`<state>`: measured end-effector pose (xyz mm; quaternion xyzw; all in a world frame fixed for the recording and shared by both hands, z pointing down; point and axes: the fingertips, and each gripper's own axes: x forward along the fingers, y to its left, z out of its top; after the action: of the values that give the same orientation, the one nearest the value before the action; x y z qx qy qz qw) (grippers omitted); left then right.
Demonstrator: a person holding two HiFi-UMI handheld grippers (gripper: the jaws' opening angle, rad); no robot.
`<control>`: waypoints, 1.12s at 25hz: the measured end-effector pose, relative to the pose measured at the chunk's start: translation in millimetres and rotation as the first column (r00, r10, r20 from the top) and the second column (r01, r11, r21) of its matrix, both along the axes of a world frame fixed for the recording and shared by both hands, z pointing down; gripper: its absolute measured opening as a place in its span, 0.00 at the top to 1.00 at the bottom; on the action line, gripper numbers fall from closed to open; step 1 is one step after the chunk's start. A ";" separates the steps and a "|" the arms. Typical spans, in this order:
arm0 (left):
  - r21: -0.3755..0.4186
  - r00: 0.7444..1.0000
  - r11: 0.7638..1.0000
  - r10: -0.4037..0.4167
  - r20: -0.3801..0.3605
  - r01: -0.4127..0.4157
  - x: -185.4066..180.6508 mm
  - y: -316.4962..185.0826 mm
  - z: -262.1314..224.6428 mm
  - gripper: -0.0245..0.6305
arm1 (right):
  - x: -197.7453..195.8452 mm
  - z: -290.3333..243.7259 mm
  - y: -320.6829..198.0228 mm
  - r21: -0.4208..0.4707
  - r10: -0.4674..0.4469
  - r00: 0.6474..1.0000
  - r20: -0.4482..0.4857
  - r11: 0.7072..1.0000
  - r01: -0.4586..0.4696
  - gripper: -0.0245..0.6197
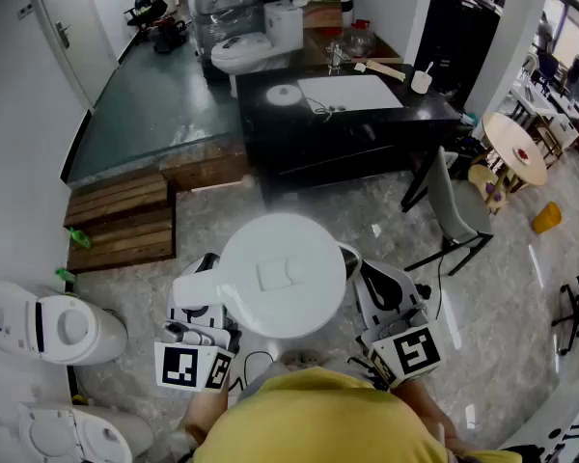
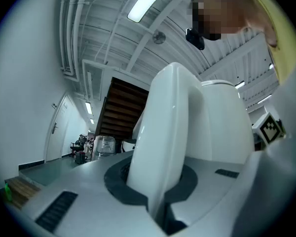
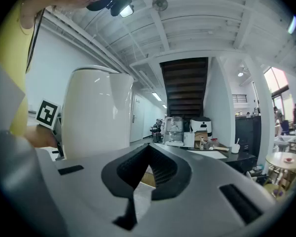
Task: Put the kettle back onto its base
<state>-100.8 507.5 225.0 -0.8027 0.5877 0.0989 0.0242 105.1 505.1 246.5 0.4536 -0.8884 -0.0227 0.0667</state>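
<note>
While nearly level, left tongs (image 2: 160,181) tight on kettle handle (image 2: 168,127).

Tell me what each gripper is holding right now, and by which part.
The left gripper is shut on the white kettle, clamping its handle. The right gripper is shut on nothing, beside the kettle's body.

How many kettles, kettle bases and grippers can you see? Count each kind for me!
White plastic kettle with a flat lid: 1
Round white kettle base on the black table: 1
Grey two-jaw grippers, the left gripper and the right gripper: 2
Total: 4
</note>
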 end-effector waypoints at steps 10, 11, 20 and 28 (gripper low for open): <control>0.010 1.000 1.000 0.017 -0.015 -0.017 -19.1 0.2 2.8 0.93 | -18.2 5.3 6.8 0.007 0.019 1.000 0.007 1.000 -0.019 0.94; 0.009 1.000 1.000 0.017 -0.015 -0.017 -20.2 0.5 3.4 0.93 | -18.4 6.4 7.8 0.004 0.025 1.000 0.011 1.000 -0.025 0.94; 0.010 0.999 0.999 0.035 -0.012 -0.035 -15.9 -15.1 7.7 0.93 | -10.4 3.3 -4.9 0.020 0.065 0.997 0.033 0.998 -0.065 0.94; 0.024 0.999 0.999 0.026 -0.018 -0.026 -16.6 -67.3 8.7 0.93 | -17.5 5.7 -61.6 0.040 0.043 0.998 0.037 0.998 -0.044 0.94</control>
<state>-117.4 440.2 233.7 -0.8090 0.5761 0.1134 0.0271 87.5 443.5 252.2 0.4745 -0.8787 -0.0314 0.0417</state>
